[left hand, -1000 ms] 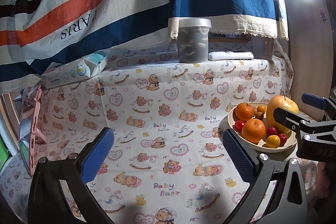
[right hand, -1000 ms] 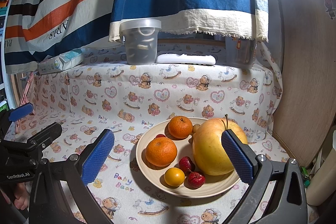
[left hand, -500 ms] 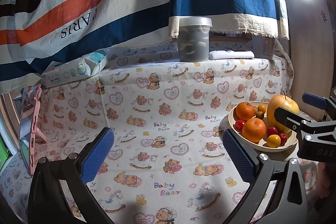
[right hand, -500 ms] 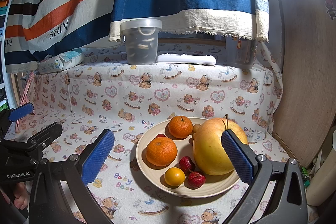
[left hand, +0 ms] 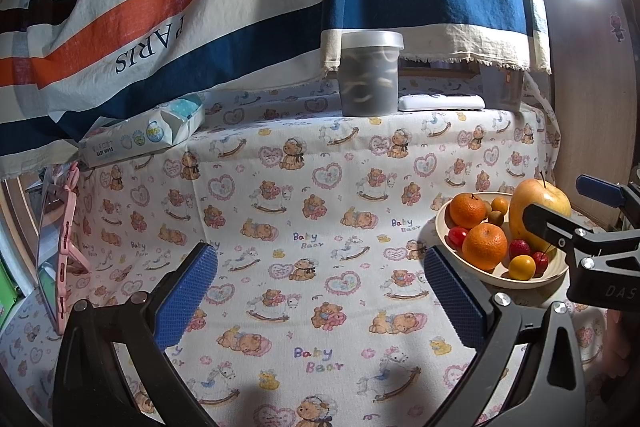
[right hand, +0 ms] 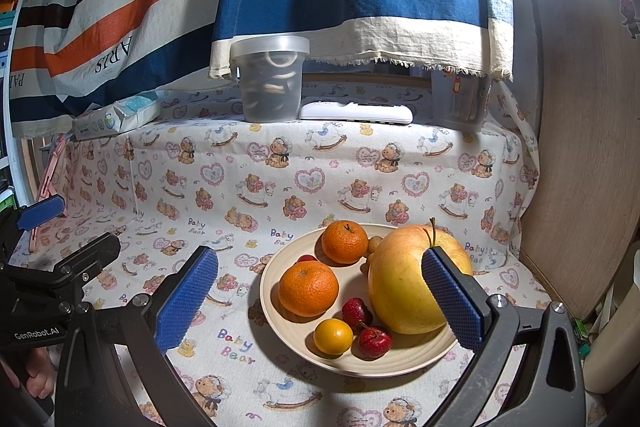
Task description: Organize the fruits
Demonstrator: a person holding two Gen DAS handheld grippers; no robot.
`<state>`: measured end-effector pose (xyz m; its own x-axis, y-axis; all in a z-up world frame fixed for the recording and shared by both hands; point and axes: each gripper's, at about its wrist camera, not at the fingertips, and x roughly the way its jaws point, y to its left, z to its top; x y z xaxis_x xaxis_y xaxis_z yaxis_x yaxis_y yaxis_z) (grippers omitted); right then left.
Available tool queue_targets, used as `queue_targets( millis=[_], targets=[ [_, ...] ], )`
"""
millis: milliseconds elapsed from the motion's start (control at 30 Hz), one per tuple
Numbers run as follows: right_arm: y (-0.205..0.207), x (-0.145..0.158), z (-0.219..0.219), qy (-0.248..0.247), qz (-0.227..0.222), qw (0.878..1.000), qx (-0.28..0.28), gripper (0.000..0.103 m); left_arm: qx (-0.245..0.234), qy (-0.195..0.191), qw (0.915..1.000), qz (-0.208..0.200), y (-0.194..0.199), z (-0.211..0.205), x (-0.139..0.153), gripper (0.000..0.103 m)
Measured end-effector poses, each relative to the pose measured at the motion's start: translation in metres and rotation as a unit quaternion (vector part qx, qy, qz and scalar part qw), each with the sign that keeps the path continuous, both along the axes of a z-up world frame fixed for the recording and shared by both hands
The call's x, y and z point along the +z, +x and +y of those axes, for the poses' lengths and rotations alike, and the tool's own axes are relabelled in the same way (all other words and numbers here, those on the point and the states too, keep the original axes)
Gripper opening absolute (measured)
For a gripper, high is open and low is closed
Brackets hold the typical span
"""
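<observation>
A cream plate [right hand: 276, 259] on the bear-print cloth holds a large yellow apple [right hand: 396, 279], two oranges [right hand: 308, 289], a small yellow fruit [right hand: 333, 336] and small red fruits [right hand: 374, 342]. My right gripper [right hand: 320, 299] is open and empty, its jaws spread just in front of the plate. My left gripper [left hand: 320, 291] is open and empty over bare cloth, left of the plate [left hand: 444, 227]. The apple [left hand: 536, 203] and oranges [left hand: 484, 246] show at the right of the left wrist view, partly behind the right gripper's body.
A lidded grey tub [right hand: 272, 79], a white remote [right hand: 356, 113] and a clear container [right hand: 460, 99] stand on the raised back ledge. A wipes pack [left hand: 144, 135] lies at back left. A pink-framed mirror [left hand: 56, 247] leans at left. A wooden panel [right hand: 580, 147] bounds the right.
The left wrist view has shifted very slightly; the plate sits a touch higher in it. Both grippers stay open and nothing was picked up.
</observation>
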<state>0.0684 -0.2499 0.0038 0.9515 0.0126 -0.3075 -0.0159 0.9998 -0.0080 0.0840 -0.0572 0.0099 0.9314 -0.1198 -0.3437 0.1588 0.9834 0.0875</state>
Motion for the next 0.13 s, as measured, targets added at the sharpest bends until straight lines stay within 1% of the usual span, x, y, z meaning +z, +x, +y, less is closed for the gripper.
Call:
queue_targets(
  millis=[133],
  targets=[
    [0.0001, 0.0000, 0.0000, 0.000, 0.000, 1.000, 0.000, 0.103, 0.000, 0.000, 1.0000, 0.000, 0.0000, 0.0006, -0.0004, 0.103]
  ],
)
